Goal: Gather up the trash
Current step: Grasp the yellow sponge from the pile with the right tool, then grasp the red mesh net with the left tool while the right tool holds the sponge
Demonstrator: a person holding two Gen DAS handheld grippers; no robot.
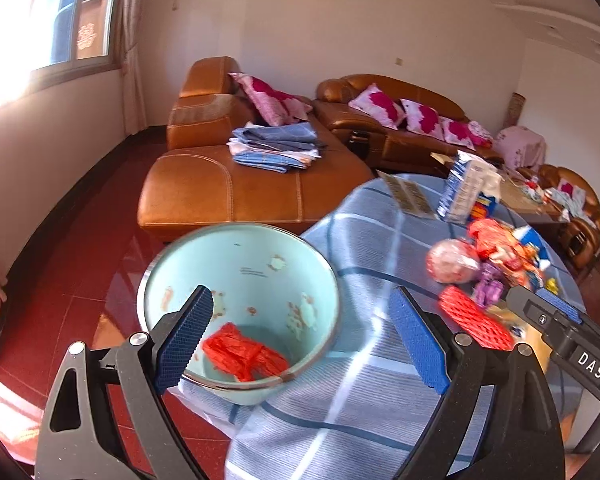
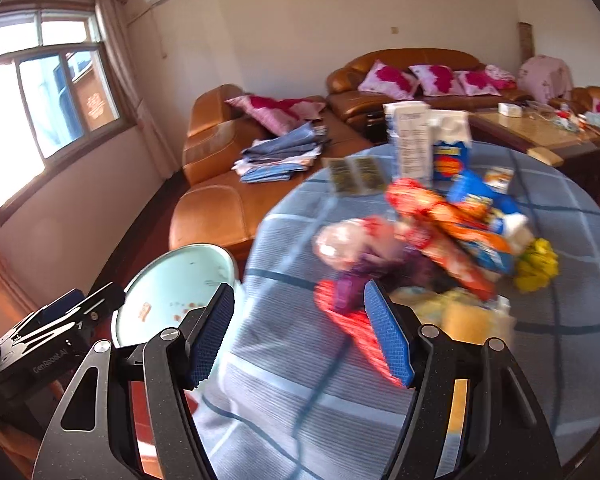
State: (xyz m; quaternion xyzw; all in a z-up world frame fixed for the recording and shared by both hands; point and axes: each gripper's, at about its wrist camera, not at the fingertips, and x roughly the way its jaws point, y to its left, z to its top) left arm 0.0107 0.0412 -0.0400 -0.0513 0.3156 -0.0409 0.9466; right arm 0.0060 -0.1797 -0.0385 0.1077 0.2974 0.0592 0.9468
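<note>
My left gripper [image 1: 304, 340] is open and empty, hovering over the rim of a light blue bin [image 1: 240, 280] beside the table. A crumpled red plastic bag [image 1: 244, 356] lies at the bin's bottom. My right gripper [image 2: 300, 336] is open and empty above the blue checked tablecloth [image 2: 300, 408]. Its right finger sits beside a red foam net [image 2: 352, 320]. Behind the net is a trash pile: a clear pinkish bag [image 2: 340, 240], a purple wrapper [image 2: 352, 284], orange-red snack wrappers [image 2: 432, 216] and a yellow scrap [image 2: 538, 266]. The bin [image 2: 172, 292] stands left of the table.
Two cartons [image 2: 410, 140] and a flat printed sheet [image 2: 356, 174] stand at the table's far side. A brown leather sofa [image 1: 236, 184] with folded cloths [image 1: 276, 146] lies beyond the bin. A coffee table [image 2: 540, 132] is at the back right. The floor is red tile [image 1: 72, 280].
</note>
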